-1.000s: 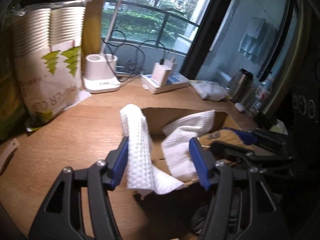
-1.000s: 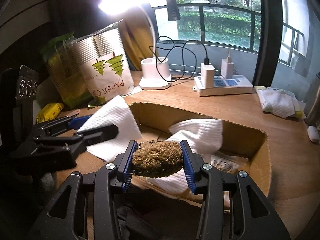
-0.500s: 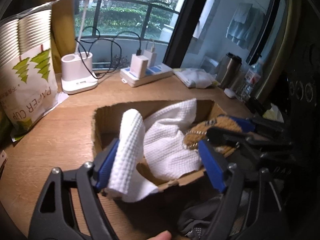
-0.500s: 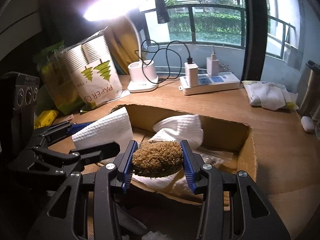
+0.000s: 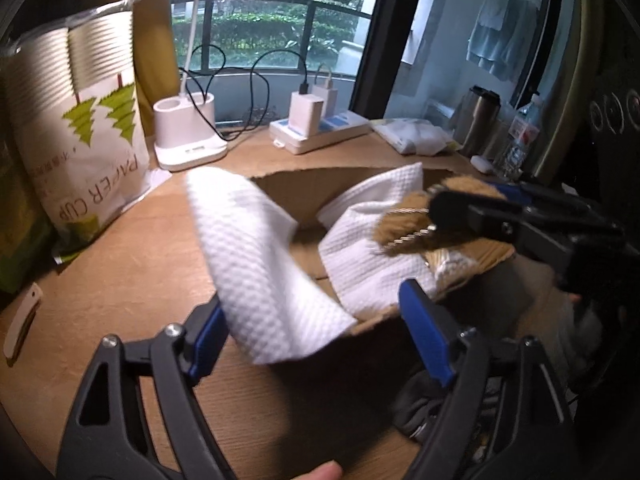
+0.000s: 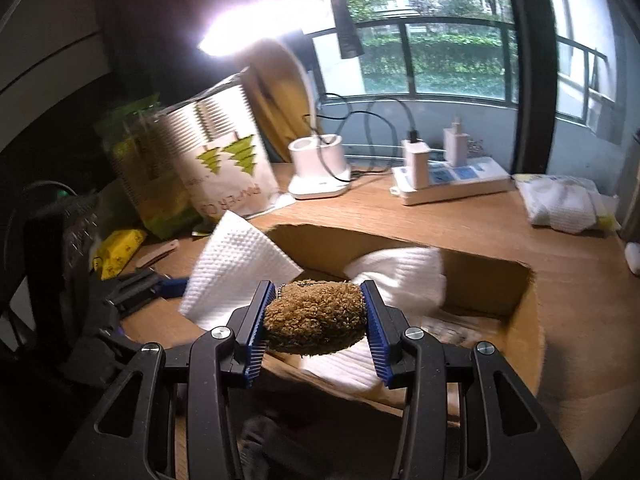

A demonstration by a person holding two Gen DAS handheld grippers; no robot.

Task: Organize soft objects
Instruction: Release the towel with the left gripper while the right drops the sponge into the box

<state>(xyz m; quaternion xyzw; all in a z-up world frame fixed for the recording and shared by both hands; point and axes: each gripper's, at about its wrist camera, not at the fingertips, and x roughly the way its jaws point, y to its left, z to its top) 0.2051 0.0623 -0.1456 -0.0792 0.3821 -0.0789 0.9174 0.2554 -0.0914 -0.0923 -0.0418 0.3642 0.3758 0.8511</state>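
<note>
1. Right gripper [image 6: 316, 322]: jaws clamped on a brown plush [image 6: 315, 322], held above the near edge of the box [image 6: 524, 320].
2. Left gripper [image 5: 316, 332]: jaws wide apart; a white cloth [image 5: 260, 264] leans against the left pad, draped over the box's near-left corner.
3. Second cloth [image 5: 372, 248] lies inside the box.

The cardboard box [image 6: 516, 308] is open on top, but a white cloth [image 6: 404, 276] fills its far middle. A second white cloth [image 5: 260, 264] drapes over the box's left rim, blocking that side. Bare tabletop [image 6: 452, 224] lies behind the box, up to the power strip [image 6: 452, 180].
</note>
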